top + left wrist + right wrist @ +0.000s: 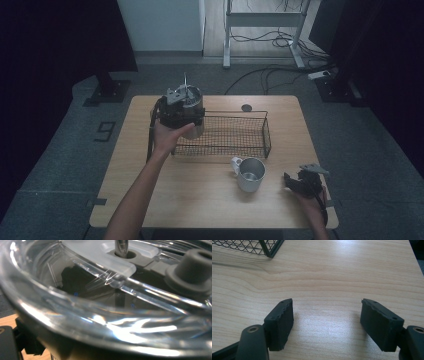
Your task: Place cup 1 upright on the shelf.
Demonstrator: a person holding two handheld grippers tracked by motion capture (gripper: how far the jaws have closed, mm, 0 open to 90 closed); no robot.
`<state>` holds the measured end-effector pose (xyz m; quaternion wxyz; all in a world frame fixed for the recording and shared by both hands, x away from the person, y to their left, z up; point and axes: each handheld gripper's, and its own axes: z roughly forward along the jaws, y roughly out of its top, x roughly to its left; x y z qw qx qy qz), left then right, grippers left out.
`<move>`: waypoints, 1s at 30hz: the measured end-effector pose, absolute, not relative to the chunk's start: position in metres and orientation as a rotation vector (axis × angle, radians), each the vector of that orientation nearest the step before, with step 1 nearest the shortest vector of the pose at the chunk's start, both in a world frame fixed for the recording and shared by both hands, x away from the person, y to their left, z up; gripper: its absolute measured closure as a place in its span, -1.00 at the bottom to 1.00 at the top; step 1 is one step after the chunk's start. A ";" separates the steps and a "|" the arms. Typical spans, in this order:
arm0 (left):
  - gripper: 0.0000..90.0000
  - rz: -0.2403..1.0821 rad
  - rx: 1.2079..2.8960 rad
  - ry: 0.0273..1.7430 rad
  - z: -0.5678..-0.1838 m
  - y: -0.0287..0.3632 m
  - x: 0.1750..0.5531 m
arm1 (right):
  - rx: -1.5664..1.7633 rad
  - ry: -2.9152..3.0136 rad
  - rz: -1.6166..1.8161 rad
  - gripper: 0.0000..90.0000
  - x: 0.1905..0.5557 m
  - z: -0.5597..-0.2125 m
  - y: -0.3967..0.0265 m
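Left gripper [181, 116] clamps lidded steel pot [191, 107] with clear lid [105, 302], held at left end of wire basket [255, 120]; whether pot rests inside or hangs above rim, cannot tell. Placement apparently near done; release left. Steel mug [250, 175] stands on tabletop [200, 200] just in front of basket, untouched. Right gripper [327, 322] spread, empty, low over tabletop near right edge. Small dark disc [246, 107] behind basket. Nothing blocks mug.

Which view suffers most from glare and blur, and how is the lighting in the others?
Left gripper view: bright glare streaks on the clear lid, soft and too close. High view: dim, dark surroundings, the table evenly lit. Right gripper view: sharp, mild sheen on the wood beyond the right claw.
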<state>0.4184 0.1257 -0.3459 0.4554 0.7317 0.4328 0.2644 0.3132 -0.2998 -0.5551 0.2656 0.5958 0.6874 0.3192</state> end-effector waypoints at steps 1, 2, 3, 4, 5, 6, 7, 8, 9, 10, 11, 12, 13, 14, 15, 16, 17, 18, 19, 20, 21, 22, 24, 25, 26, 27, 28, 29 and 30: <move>-0.91 0.652 1.805 1.067 -0.346 0.126 0.418 | 1.609 1.857 0.862 -0.41 0.313 -0.555 -0.300; -0.91 0.650 1.807 1.074 -0.347 0.124 0.421 | 1.609 1.857 0.862 -0.41 0.313 -0.555 -0.300; -0.91 0.650 1.807 1.074 -0.347 0.124 0.421 | 1.609 1.857 0.862 -0.41 0.313 -0.555 -0.300; -0.91 0.648 1.809 1.083 -0.350 0.123 0.424 | 1.610 1.857 0.862 -0.41 0.313 -0.555 -0.300; -0.91 0.648 1.809 1.083 -0.350 0.123 0.424 | 1.610 1.857 0.862 -0.41 0.313 -0.555 -0.300; -0.91 0.647 1.811 1.087 -0.350 0.122 0.426 | 1.610 1.857 0.862 -0.41 0.313 -0.555 -0.300; -0.91 0.650 1.813 1.091 -0.351 0.122 0.427 | 1.610 1.857 0.862 -0.41 0.313 -0.555 -0.300; -0.91 0.652 1.811 1.098 -0.353 0.121 0.429 | 1.609 1.857 0.862 -0.41 0.313 -0.555 -0.300; -0.91 0.650 1.813 1.101 -0.353 0.121 0.430 | 1.609 1.857 0.862 -0.41 0.313 -0.555 -0.300; -0.91 0.647 1.813 1.103 -0.354 0.120 0.432 | 1.609 1.857 0.863 -0.41 0.313 -0.555 -0.300; -0.91 0.646 1.814 1.106 -0.355 0.120 0.433 | 1.608 1.857 0.862 -0.41 0.313 -0.555 -0.300; -0.91 0.646 1.814 1.106 -0.355 0.120 0.433 | 1.608 1.857 0.862 -0.41 0.313 -0.555 -0.300; -0.91 0.646 1.817 1.109 -0.357 0.119 0.435 | 1.608 1.857 0.862 -0.41 0.313 -0.555 -0.300; -0.91 0.645 1.820 1.109 -0.358 0.119 0.435 | 1.608 1.857 0.862 -0.41 0.313 -0.555 -0.300; -0.91 0.645 1.820 1.109 -0.358 0.119 0.435 | 1.608 1.857 0.862 -0.41 0.313 -0.555 -0.300; -0.91 0.647 1.822 1.109 -0.360 0.118 0.437 | 1.608 1.857 0.862 -0.41 0.313 -0.555 -0.300; -0.91 0.647 1.822 1.109 -0.360 0.118 0.437 | 1.608 1.857 0.862 -0.41 0.313 -0.555 -0.300; -0.91 0.646 1.827 1.112 -0.361 0.117 0.439 | 1.608 1.857 0.862 -0.41 0.313 -0.555 -0.300; -0.91 0.645 1.828 1.114 -0.362 0.117 0.440 | 1.608 1.857 0.862 -0.41 0.313 -0.555 -0.300; -0.91 0.645 1.828 1.114 -0.362 0.117 0.440 | 1.608 1.857 0.862 -0.41 0.313 -0.555 -0.300; -0.91 0.637 1.830 1.120 -0.364 0.116 0.442 | 1.608 1.858 0.862 -0.41 0.313 -0.555 -0.300; -0.91 0.638 1.830 1.123 -0.365 0.116 0.443 | 1.608 1.857 0.862 -0.41 0.313 -0.555 -0.300; -0.91 0.642 1.833 1.125 -0.367 0.114 0.444 | 1.608 1.857 0.862 -0.41 0.313 -0.555 -0.300; -0.91 0.642 1.833 1.125 -0.367 0.114 0.444 | 1.608 1.857 0.862 -0.41 0.313 -0.555 -0.300; -0.91 0.643 1.835 1.121 -0.369 0.113 0.446 | 1.608 1.857 0.862 -0.41 0.313 -0.555 -0.300; -0.91 0.643 1.834 1.116 -0.370 0.113 0.447 | 1.608 1.858 0.862 -0.41 0.313 -0.555 -0.300; -0.91 0.643 1.832 1.116 -0.371 0.112 0.447 | 1.607 1.858 0.862 -0.41 0.313 -0.555 -0.300; -0.91 0.643 1.832 1.116 -0.371 0.112 0.447 | 1.608 1.858 0.862 -0.41 0.313 -0.555 -0.300; -0.91 0.641 1.835 1.113 -0.372 0.110 0.449 | 1.608 1.858 0.861 -0.41 0.313 -0.555 -0.300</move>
